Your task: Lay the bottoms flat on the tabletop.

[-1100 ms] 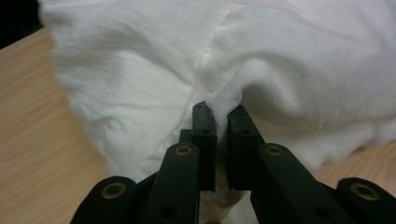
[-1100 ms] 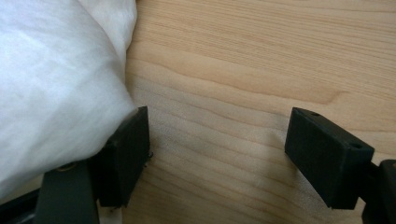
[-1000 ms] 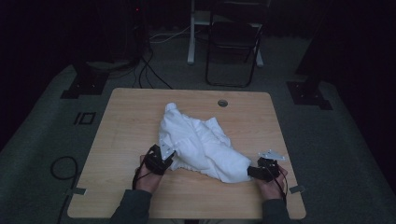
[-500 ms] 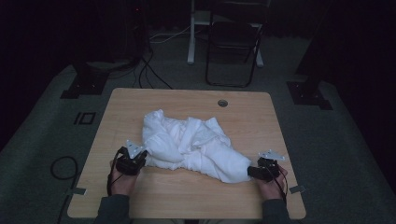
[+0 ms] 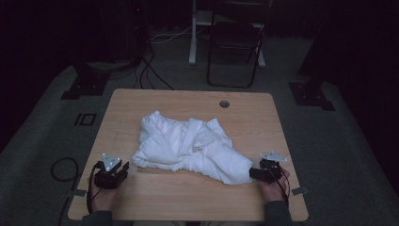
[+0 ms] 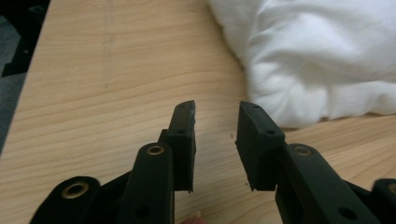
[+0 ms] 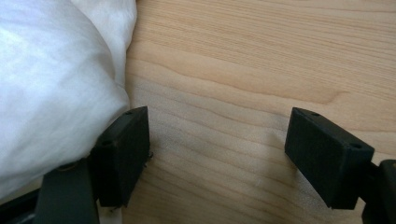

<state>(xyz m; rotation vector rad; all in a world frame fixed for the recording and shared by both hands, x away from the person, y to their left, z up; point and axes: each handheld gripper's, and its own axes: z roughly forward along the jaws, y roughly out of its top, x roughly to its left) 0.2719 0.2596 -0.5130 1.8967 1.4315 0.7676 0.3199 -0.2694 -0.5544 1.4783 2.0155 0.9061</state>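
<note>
Your left gripper [image 5: 112, 173] sits near the bench's [image 5: 188, 202] front left corner, jaws just opened, nothing between them, bare wood under them. Your right gripper [image 5: 266, 173] rests at the front right, jaws spread wide and released, one pad against the white cloth [image 5: 190, 146]. The cloth lies crumpled mid-bench, reaching toward that right gripper. A second ago your left gripper pinched the cloth's edge; since then it has let go and drawn leftward, and the cloth has spread flatter. Beyond the cloth lies bare wood up to a cable hole [image 5: 224, 103], then a dark chair [image 5: 235, 42] on grey floor.
</note>
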